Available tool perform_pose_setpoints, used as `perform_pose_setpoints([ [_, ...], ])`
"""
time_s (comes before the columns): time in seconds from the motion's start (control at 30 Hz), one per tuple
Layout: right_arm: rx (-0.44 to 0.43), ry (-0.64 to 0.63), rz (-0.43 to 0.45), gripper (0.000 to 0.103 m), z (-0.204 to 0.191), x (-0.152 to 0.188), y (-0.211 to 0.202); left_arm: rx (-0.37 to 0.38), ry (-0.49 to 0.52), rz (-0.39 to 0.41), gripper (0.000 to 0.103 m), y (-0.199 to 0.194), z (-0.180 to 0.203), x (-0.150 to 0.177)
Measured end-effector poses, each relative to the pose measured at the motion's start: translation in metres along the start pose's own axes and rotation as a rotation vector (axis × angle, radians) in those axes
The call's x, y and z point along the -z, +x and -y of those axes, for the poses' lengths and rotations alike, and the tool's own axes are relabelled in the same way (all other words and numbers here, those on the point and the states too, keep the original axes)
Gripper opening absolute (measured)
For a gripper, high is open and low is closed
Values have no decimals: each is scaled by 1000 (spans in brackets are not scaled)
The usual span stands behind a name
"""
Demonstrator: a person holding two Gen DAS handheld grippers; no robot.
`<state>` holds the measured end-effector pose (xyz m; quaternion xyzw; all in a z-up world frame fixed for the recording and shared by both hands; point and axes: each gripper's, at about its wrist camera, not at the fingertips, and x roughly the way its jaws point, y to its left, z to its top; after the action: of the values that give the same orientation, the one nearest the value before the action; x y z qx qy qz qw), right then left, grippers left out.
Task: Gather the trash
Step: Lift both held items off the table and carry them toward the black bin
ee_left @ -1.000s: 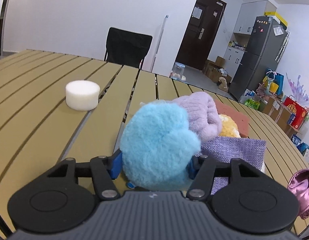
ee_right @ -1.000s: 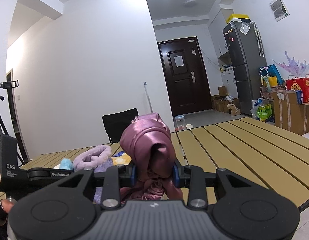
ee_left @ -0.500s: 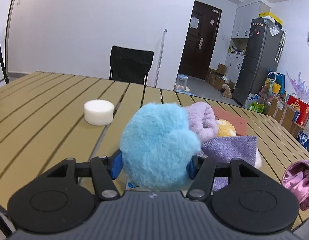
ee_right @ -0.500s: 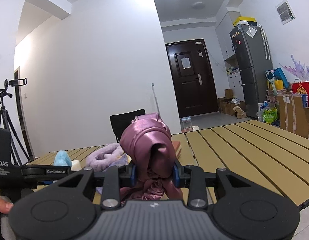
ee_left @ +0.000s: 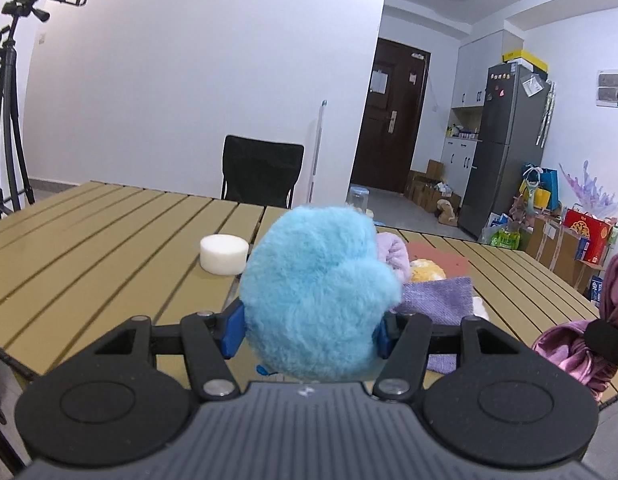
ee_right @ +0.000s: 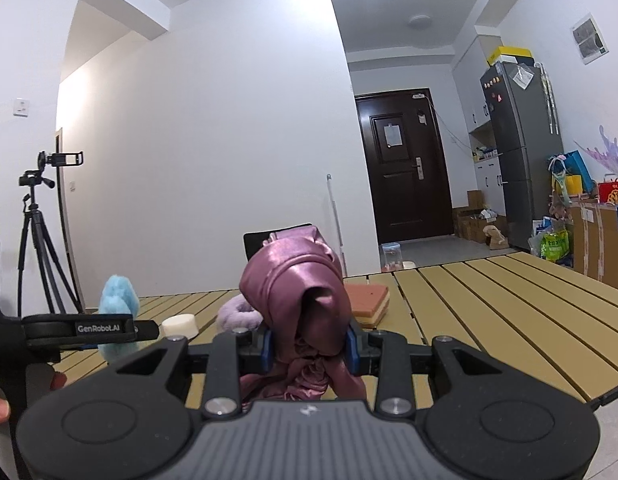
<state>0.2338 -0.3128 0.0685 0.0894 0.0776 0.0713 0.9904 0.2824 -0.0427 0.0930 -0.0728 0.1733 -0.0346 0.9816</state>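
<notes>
Left wrist view: my left gripper [ee_left: 309,330] has its fingers [ee_left: 232,330] clamped on a blue fluffy pompom [ee_left: 315,294], held above the slatted counter [ee_left: 89,248]. The pompom fills the middle of the view and hides much of the pile behind it. Just past it I see a lilac plush ring [ee_left: 393,254], a yellow fuzzy ball [ee_left: 427,270], a purple woven cloth [ee_left: 441,296] and an orange sponge block [ee_left: 441,252], all close together on the counter. A white foam disc [ee_left: 224,254] sits apart to their left. A black chair [ee_left: 261,178] stands beyond the far edge, a tripod [ee_left: 5,112] at far left.

Right wrist view: my right gripper [ee_right: 309,350] has its fingers [ee_right: 266,350] closed on a bunched pink satin scrunchie [ee_right: 301,292], which blocks the centre of the view. Behind it lie the lilac plush ring [ee_right: 237,314] and the orange sponge block [ee_right: 367,300]; the white foam disc [ee_right: 181,326] lies further left. The left gripper [ee_right: 89,330] with its pompom [ee_right: 117,296] appears at the left edge. A dark door [ee_right: 405,172] and a grey refrigerator [ee_right: 521,152] stand in the background.
</notes>
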Motion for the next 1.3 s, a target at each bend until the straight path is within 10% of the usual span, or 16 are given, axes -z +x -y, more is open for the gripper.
perform_pose_setpoints([
  [1.3, -73, -24, -284, 32, -50, 109, -109, 13, 163, -133, 60, -137, -21, 117],
])
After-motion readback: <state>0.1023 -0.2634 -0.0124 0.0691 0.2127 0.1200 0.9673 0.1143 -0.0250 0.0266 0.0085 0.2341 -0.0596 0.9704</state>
